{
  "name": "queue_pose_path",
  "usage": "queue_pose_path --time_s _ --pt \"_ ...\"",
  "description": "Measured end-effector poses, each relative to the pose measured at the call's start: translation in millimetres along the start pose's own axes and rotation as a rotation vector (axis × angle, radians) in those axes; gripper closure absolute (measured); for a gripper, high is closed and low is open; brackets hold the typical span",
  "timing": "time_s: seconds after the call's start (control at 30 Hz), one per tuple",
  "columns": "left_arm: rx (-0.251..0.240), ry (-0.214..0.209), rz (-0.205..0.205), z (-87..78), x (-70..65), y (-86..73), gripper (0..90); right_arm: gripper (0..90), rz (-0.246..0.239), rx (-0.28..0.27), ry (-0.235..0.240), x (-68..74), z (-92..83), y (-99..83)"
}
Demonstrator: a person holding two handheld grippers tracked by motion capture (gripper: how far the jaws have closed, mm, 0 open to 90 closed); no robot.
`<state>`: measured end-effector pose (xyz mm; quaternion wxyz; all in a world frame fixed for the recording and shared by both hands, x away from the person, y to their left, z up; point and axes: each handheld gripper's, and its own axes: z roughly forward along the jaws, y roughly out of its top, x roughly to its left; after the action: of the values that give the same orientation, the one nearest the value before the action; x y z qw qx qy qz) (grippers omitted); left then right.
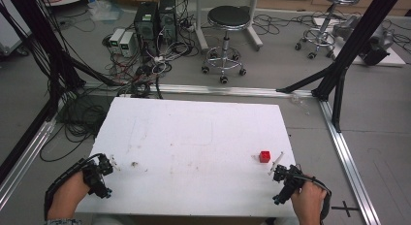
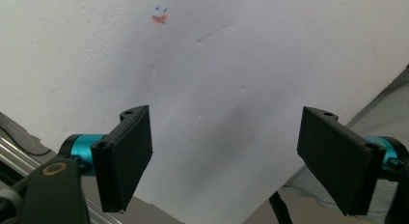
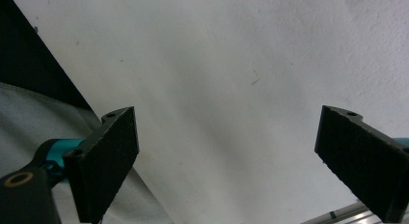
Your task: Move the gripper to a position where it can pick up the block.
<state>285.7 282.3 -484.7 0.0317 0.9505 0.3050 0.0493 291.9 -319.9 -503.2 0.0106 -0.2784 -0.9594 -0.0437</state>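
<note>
While both hands rest at the near edge:
Left claw (image 1: 107, 163): spread wide, grasping nothing
Right claw (image 1: 277, 172): spread wide, grasping nothing
Red cube (image 1: 264, 156): on white surface (image 1: 194, 152), near right claw

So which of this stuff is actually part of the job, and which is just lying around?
In the job:
- red cube
- white stick beside it
- right hand-held gripper, nearest, open
- left hand-held gripper, open

Lying about:
- stools
- computer towers
- floor cables

so on the white table (image 1: 194, 137) there's one red cube (image 1: 264, 156), one thin white stick (image 1: 276, 162), plus two grippers; behind it two stools and two computer towers on the floor
</note>
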Motion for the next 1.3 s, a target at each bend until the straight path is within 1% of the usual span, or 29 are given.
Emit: queue_pose_path --time_s 0.1,0.13,0.2,0.3,0.5,0.57,0.67,0.7,0.8,0.87,1.1,1.23,1.3 --pt "-0.003 0.000 -0.004 -1.2 -0.4 -0.7 20.3 7.5 0.005 -0.002 0.002 0.8 -0.3 0.3" --pt "-0.003 0.013 -0.001 -2.6 -0.6 -0.5 20.3 7.5 -0.002 -0.002 0.004 0.7 -0.4 0.4" --pt "-0.007 0.016 0.003 -3.8 -0.8 0.1 20.4 7.5 -0.002 -0.006 0.001 1.0 -0.9 0.8" --pt "-0.014 0.013 -0.002 -4.1 -0.9 0.4 20.4 7.5 -0.004 -0.005 0.004 0.7 -1.1 1.6" --pt "-0.015 0.009 0.005 -2.9 -0.1 0.9 20.5 7.5 0.001 -0.009 0.009 0.4 -1.2 2.0" --pt "-0.009 0.011 0.002 -2.6 -0.1 0.8 20.6 7.5 -0.008 -0.008 0.009 0.2 -0.5 1.8" --pt "-0.012 0.006 0.003 -2.6 -1.0 1.6 20.6 7.5 -0.009 -0.005 0.009 0.2 0.1 2.0" --pt "-0.011 0.012 0.006 -2.6 -1.3 2.0 20.6 7.5 -0.007 -0.005 0.009 0.2 0.1 2.0" --pt "-0.016 0.009 0.006 -2.0 -1.7 2.5 20.6 7.5 -0.005 -0.015 0.017 0.1 0.7 1.6" --pt "-0.016 0.009 0.010 -1.9 -1.8 2.8 20.6 7.5 -0.007 -0.011 0.019 0.3 1.3 1.6" --pt "-0.020 0.006 0.009 -3.5 -1.5 2.6 20.6 7.5 -0.004 -0.015 0.019 0.4 1.1 1.0" --pt "-0.024 0.005 0.009 -3.3 -1.3 2.4 20.6 7.5 -0.010 -0.013 0.026 -0.4 2.0 -1.2" --pt "-0.024 0.001 0.010 -3.0 -1.3 2.7 20.7 7.5 -0.005 -0.019 0.025 -1.0 1.1 -3.8"
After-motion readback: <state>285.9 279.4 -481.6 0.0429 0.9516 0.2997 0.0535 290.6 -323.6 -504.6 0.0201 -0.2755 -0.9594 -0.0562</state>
